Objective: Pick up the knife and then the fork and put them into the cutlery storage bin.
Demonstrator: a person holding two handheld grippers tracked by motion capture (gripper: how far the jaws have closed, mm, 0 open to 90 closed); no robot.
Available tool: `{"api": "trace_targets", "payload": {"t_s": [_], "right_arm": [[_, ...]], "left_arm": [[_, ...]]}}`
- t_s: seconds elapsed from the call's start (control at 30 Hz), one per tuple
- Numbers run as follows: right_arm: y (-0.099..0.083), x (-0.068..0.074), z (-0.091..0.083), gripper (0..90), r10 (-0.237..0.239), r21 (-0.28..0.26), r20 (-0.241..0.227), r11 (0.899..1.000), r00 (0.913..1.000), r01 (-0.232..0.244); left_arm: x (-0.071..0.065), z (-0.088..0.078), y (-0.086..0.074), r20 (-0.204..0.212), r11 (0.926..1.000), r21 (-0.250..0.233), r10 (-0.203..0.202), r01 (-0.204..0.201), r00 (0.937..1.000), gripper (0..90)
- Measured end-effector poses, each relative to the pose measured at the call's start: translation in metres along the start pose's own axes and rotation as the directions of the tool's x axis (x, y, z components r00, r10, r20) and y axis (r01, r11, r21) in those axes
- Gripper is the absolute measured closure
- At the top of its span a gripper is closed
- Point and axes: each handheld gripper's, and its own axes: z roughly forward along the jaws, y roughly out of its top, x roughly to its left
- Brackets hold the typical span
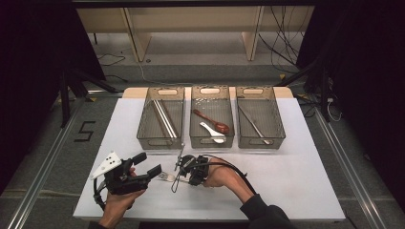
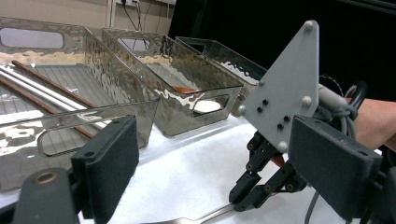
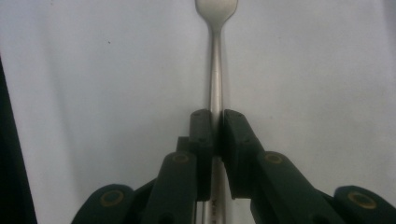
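Observation:
A metal fork (image 3: 215, 70) lies on the white table (image 1: 286, 181), its head pointing away from my right gripper (image 3: 216, 122). That gripper is shut on the fork's thin handle, with both pads pressed against it. In the high view the right gripper (image 1: 181, 171) sits low at the table's front middle, and the fork (image 1: 167, 177) sticks out to its left. My left gripper (image 1: 147, 164) hovers just left of the fork, jaws wide open with nothing between them. The left gripper view shows the right gripper (image 2: 254, 186) and the fork handle (image 2: 205, 217) between its own open jaws.
Three clear plastic trays stand in a row behind the grippers. The left tray (image 1: 159, 141) holds long chopsticks (image 1: 163, 119). A brown wooden spoon (image 1: 212, 121) and a white spoon (image 1: 212, 132) lie in the middle tray (image 1: 211, 141). The right tray (image 1: 261, 141) holds a metal utensil (image 1: 253, 125).

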Motion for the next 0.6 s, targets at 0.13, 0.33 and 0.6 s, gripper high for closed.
{"api": "trace_targets", "payload": {"t_s": [0.13, 0.33, 0.6], "right_arm": [[-0.0012, -0.0022, -0.0012, 83.2, 0.007, 0.004, 0.001, 1.0, 1.0, -0.007], [-0.0001, -0.0027, -0.0006, 83.2, 0.009, 0.003, -0.012, 1.0, 0.9999, -0.009], [0.0035, -0.0008, 0.0049, 82.8, 0.01, 0.043, 0.004, 0.999, 0.9999, -0.01]], "left_arm": [[0.0001, -0.0001, 0.0, 0.001, 1.0, 0.004, 0.004, -0.004, 1.0, 15.9], [0.0, 0.0001, 0.0, 0.0, 1.0, 0.001, 0.001, -0.001, 1.0, 15.9], [-0.0001, 0.0001, 0.0001, 0.0, 1.0, 0.001, 0.001, -0.001, 1.0, 15.9]]}}
